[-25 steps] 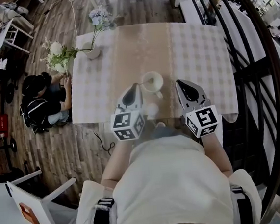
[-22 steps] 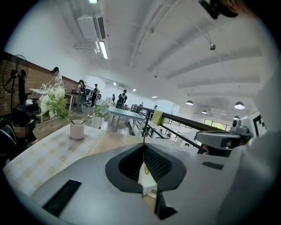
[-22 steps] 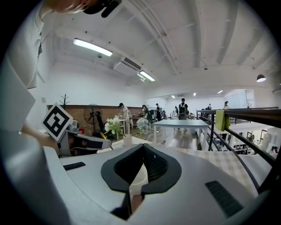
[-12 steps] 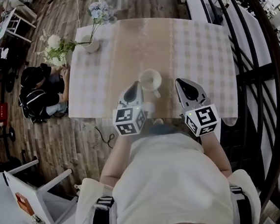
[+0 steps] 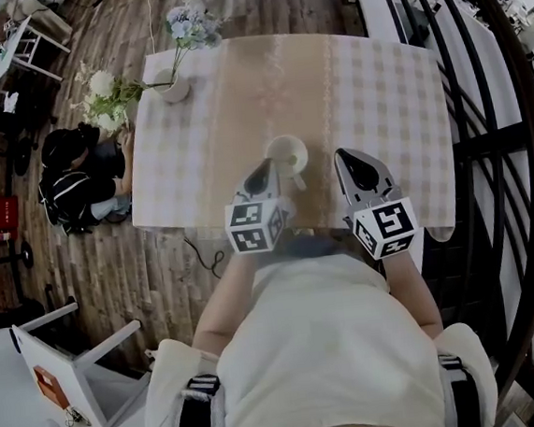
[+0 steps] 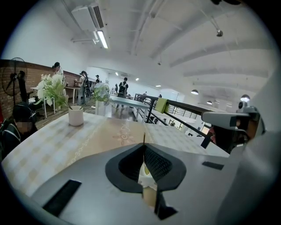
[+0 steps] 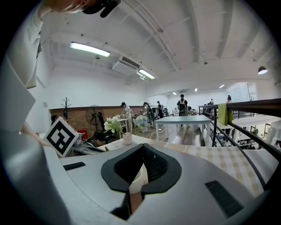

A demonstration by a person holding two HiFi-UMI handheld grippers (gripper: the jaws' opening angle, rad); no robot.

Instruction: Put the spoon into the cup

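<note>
The spoon point(image 6: 145, 168) is pinched edge-on in the clenched left gripper point(image 5: 264, 168) just above the white cup point(image 5: 286, 151) near the table's point(image 5: 379, 103) front edge, while the right gripper point(image 5: 344, 158), jaws together on nothing, hovers beside the cup.

Counting across one worktop point(image 5: 378, 94)
One cup point(image 5: 286, 150), one spoon point(image 6: 144, 138), one vase point(image 5: 176, 87) and two hand-held grippers, left point(image 5: 264, 166) and right point(image 5: 343, 156), are showing.

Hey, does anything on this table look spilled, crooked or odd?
Nothing is spilled or broken: the cup stands upright. Only the vase sits close to the far left corner of the table, its flowers leaning out past the edge.
</note>
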